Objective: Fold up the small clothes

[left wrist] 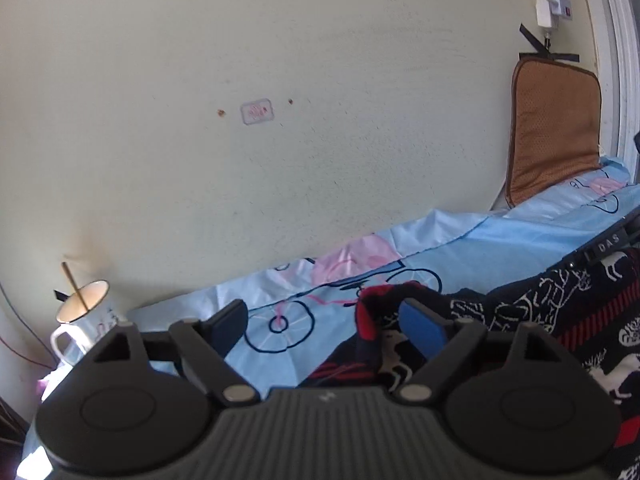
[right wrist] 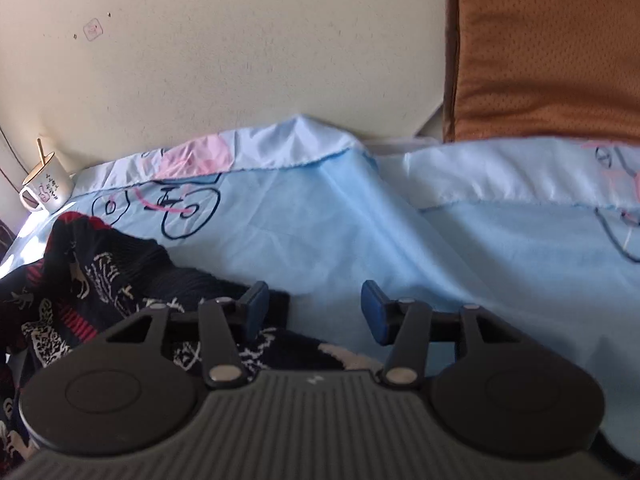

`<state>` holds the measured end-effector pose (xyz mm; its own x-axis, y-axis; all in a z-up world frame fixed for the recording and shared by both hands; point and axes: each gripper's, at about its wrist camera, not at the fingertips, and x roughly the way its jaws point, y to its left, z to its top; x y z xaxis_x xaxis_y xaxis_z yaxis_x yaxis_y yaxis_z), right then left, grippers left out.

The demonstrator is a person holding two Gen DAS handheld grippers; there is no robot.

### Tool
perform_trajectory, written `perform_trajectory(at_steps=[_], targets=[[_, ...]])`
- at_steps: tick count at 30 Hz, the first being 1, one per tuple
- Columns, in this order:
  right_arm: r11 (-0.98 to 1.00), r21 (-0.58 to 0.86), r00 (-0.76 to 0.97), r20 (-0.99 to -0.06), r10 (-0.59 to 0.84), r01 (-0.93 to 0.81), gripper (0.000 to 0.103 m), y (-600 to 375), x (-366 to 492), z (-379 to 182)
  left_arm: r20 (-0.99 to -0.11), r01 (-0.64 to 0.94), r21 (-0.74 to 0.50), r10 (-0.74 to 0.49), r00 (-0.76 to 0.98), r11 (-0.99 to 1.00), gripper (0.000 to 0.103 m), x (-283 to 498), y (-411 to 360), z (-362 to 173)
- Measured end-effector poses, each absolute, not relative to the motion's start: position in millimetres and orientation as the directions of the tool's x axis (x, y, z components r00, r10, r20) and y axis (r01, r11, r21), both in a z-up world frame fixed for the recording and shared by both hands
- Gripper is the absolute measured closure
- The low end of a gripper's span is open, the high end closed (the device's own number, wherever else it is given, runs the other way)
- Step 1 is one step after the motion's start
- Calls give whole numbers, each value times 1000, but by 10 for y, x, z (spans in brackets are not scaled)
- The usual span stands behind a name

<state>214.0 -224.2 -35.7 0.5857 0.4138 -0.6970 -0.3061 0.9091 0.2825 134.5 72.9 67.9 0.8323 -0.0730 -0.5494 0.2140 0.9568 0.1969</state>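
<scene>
On the smooth blue sheet [right wrist: 320, 220], both grippers' jaws gape wide beside a rumpled knit sweater [right wrist: 100, 276].

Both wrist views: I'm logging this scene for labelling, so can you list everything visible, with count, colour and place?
dark knitted garment with white reindeer pattern and red stripes: one, rumpled on the sheet
light blue bicycle-print bed sheet: one, covers the surface
white enamel mug with a stick in it: one, by the wall, far left
brown quilted cushion: one, upright against the wall, right
cream wall: behind
left tool: black, blue pads, open
right tool: same, open
</scene>
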Motion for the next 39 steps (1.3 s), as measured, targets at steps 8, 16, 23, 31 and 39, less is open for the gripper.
perform_trajectory(at_steps=[8, 16, 23, 31, 39], targets=[[737, 126, 502, -655, 565, -664, 47, -2098, 1228, -282, -679, 358, 194, -138, 721, 914, 92, 1400, 602, 194], [800, 334, 553, -588, 590, -499, 29, -2344, 1870, -321, -663, 348, 205, -132, 737, 915, 92, 1293, 612, 318], [769, 487, 466, -613, 638, -414, 73, -2347, 2131, -480, -671, 339, 204, -121, 732, 918, 92, 1451, 602, 309], [851, 263, 727, -443, 525, -454, 96, -2316, 2206, 209, -574, 181, 191, -40, 818, 965, 93, 1686, 680, 583], [852, 426, 674, -535, 509, -306, 92, -2353, 2884, -116, -665, 112, 202, 52, 745, 973, 88, 2109, 707, 243]])
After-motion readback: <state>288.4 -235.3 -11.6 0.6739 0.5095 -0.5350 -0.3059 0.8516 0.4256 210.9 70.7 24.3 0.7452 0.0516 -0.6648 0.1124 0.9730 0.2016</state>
